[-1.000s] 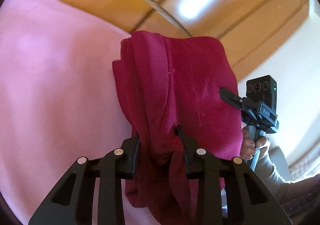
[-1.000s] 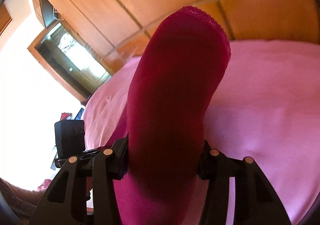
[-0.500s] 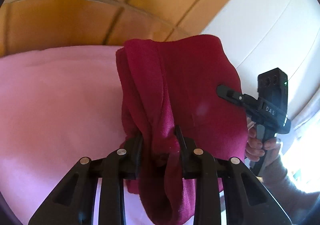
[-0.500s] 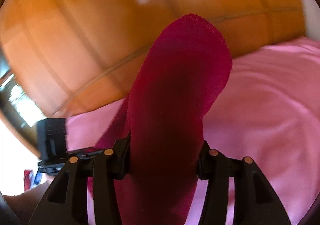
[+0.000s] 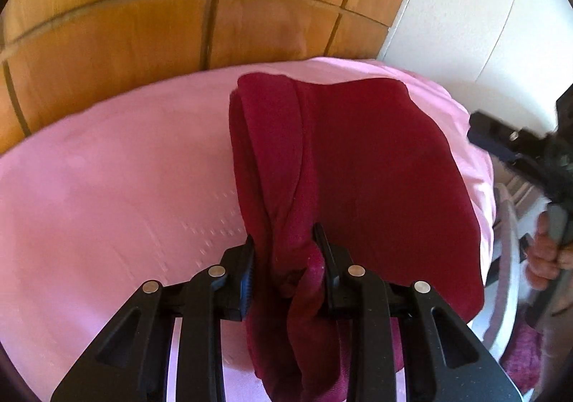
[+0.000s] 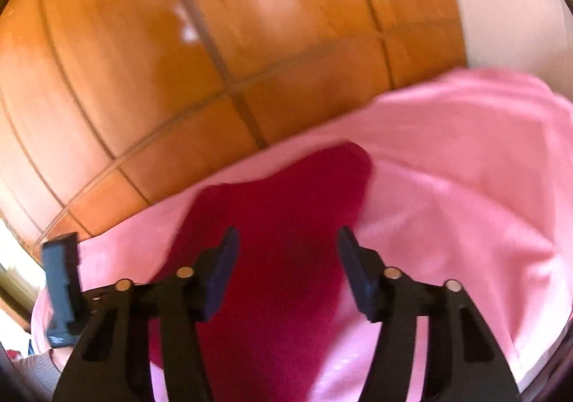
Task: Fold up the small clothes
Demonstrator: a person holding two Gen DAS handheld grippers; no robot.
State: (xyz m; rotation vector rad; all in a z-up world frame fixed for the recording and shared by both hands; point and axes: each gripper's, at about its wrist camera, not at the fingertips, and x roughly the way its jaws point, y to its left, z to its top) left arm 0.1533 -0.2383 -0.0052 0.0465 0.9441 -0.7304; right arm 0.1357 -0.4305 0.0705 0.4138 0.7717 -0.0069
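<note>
I hold the dark red soft cloth near the pink bed's far edge | left gripper pinches it | right gripper just opened, holding nothing | the fold may flop open.

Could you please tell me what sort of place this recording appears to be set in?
Probably a bedroom: a pink sheet covers what looks like a bed, against wooden panelling, with a dark red garment on it.
</note>
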